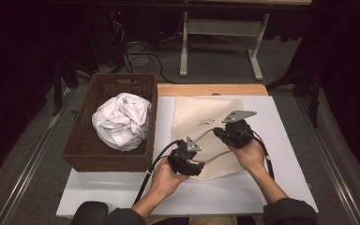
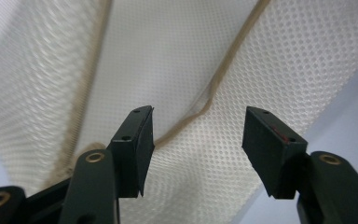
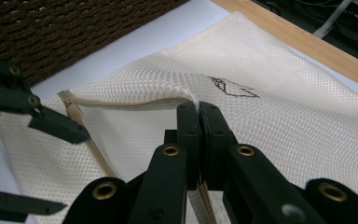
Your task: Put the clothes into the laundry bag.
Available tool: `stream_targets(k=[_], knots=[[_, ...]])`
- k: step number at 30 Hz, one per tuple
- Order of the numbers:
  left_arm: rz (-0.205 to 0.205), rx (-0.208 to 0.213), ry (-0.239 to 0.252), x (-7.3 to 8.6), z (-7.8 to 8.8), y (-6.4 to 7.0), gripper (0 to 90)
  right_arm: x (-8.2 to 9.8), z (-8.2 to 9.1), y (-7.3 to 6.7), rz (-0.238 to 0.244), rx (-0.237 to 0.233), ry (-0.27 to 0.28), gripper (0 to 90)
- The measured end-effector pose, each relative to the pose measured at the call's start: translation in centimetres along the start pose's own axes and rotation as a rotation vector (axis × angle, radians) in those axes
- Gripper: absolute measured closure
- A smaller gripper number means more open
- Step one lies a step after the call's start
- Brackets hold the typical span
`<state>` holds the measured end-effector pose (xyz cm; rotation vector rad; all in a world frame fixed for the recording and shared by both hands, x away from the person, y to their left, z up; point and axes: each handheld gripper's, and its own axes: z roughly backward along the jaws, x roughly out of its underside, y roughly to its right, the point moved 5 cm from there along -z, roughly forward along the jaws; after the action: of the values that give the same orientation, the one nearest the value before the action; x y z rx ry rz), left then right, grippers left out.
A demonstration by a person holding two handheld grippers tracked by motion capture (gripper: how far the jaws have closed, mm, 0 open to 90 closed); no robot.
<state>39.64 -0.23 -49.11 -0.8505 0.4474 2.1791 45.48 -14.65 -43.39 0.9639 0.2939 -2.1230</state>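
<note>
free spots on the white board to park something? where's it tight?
Bare white board right of the cream mesh bag, up to the board's right edge, and a front strip below the brown wicker basket. Crowded: the bag's near end, where the left hand-held gripper and right hand-held gripper work.

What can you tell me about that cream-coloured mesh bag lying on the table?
The mesh bag is cream, of fine netted fabric, with a small dark drawing printed on it and a beige edging band along its opening. It lies mostly flat on the white board, right of the wicker basket. The right gripper is shut on the edging, lifting the top layer so the mouth gapes. The left gripper has open jaws with the mesh and band between them, the pads not pressing.
</note>
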Motion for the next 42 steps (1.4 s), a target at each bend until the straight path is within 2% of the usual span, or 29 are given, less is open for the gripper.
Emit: stream_targets(k=[6,10,14,23,25,33,35,42], knots=[[-0.010,-0.013,-0.020,-0.6,1.4,-1.1,44.9,0.0,0.0,0.0,-0.001,-0.001,0.000,89.1],[-0.023,-0.020,-0.039,-0.5,2.1,-1.7,40.6,0.1,0.0,0.1,-0.007,-0.004,-0.003,89.1],[-0.018,-0.042,-0.029,-0.3,3.2,-2.4,38.2,0.1,0.0,0.1,-0.018,-0.001,0.004,89.1],[-0.011,-0.124,-0.024,0.0,6.5,-4.7,36.4,0.2,0.0,0.1,-0.011,-0.004,0.005,89.1],[-0.030,-0.164,-0.018,0.3,7.3,-5.2,36.4,0.2,0.0,0.1,-0.006,-0.003,-0.004,89.1],[0.010,-0.181,-0.005,1.1,9.5,-7.3,36.9,0.2,0.0,0.1,-0.001,-0.002,-0.005,89.1],[0.029,-0.159,-0.010,1.3,9.9,-7.9,36.8,0.3,-0.1,0.1,0.000,-0.007,-0.004,89.1],[0.077,-0.206,-0.006,2.2,11.1,-10.7,34.5,0.4,0.1,0.2,0.012,-0.006,-0.009,89.1]])
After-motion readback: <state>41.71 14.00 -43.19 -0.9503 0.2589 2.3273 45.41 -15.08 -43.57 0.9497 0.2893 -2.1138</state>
